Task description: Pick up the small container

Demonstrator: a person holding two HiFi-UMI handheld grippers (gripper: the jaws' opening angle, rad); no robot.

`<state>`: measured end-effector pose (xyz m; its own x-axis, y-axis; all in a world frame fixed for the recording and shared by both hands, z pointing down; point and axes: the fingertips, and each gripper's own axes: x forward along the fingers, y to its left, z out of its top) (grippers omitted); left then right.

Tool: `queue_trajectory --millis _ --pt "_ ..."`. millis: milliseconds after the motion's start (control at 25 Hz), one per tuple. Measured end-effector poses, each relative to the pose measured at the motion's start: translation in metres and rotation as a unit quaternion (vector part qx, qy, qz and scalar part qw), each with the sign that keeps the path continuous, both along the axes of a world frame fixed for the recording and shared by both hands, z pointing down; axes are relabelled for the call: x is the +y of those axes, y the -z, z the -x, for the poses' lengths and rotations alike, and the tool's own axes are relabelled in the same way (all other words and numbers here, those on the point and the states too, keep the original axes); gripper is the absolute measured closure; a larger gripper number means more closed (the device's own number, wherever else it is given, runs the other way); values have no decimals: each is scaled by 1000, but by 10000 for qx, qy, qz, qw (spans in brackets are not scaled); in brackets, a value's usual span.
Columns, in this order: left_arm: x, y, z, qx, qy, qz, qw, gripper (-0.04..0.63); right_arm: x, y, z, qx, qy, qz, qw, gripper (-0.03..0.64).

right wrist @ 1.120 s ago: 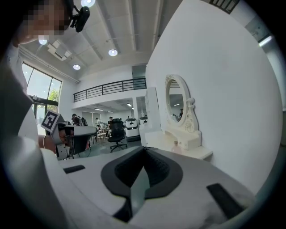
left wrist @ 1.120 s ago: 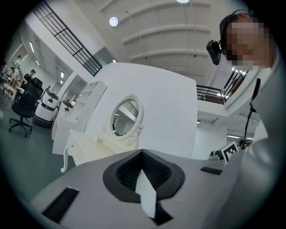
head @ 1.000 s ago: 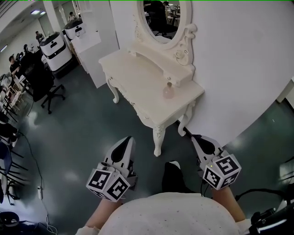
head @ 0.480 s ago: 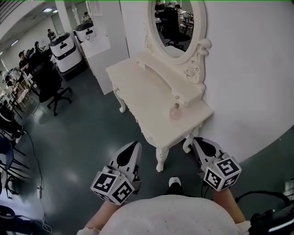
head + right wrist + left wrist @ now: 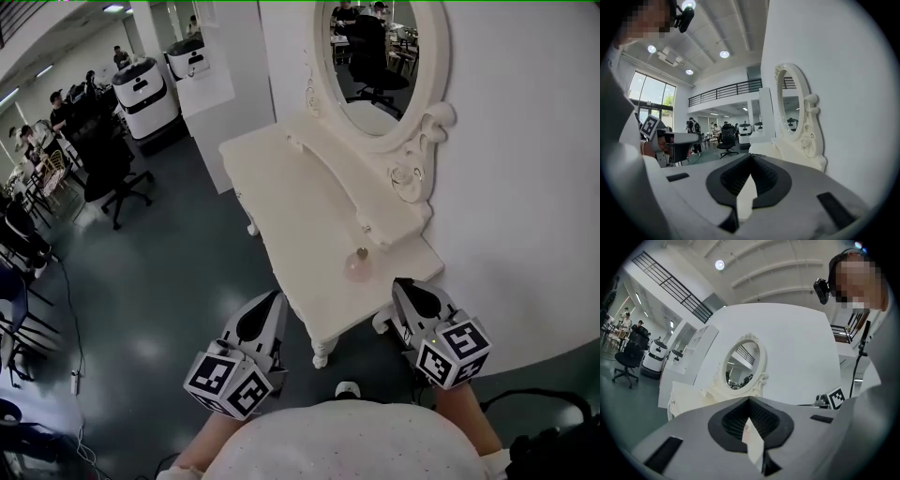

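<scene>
The small container (image 5: 357, 266), a round pink bottle with a narrow neck, stands near the front end of a white dressing table (image 5: 300, 202) under its oval mirror (image 5: 380, 56). My left gripper (image 5: 272, 299) is shut and empty, held over the floor just left of the table's near corner. Just right of that corner my right gripper (image 5: 403, 284) is shut too, a short way in front of the bottle. In the left gripper view the shut jaws (image 5: 750, 400) point at the mirror (image 5: 743, 363). The right gripper view shows shut jaws (image 5: 751, 157) beside the mirror frame (image 5: 806, 136). Neither gripper view shows the bottle.
A white wall (image 5: 525, 187) runs along the table's right side. To the left, across dark floor, stand a black office chair (image 5: 111, 169), two white machines (image 5: 150, 94) and several people at desks. A cable (image 5: 75, 375) lies on the floor at the lower left.
The person has walked toward the dressing table. Its near corner and the bottle now lie between the two grippers, much closer than before. Both grippers have stayed shut.
</scene>
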<state>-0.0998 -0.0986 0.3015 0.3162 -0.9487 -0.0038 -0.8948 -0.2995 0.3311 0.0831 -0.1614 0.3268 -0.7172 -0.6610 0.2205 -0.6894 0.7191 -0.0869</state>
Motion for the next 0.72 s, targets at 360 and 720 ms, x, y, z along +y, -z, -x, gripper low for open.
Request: queue_trajectory --millis 360,720 --pt "-62 -11 -4 47 303 84 9995 594 -66 -16 -1 29 343 123 9993 615" --pt "-90 -25 -8 91 514 293 9982 594 -102 -28 4 44 620 287 9977 615"
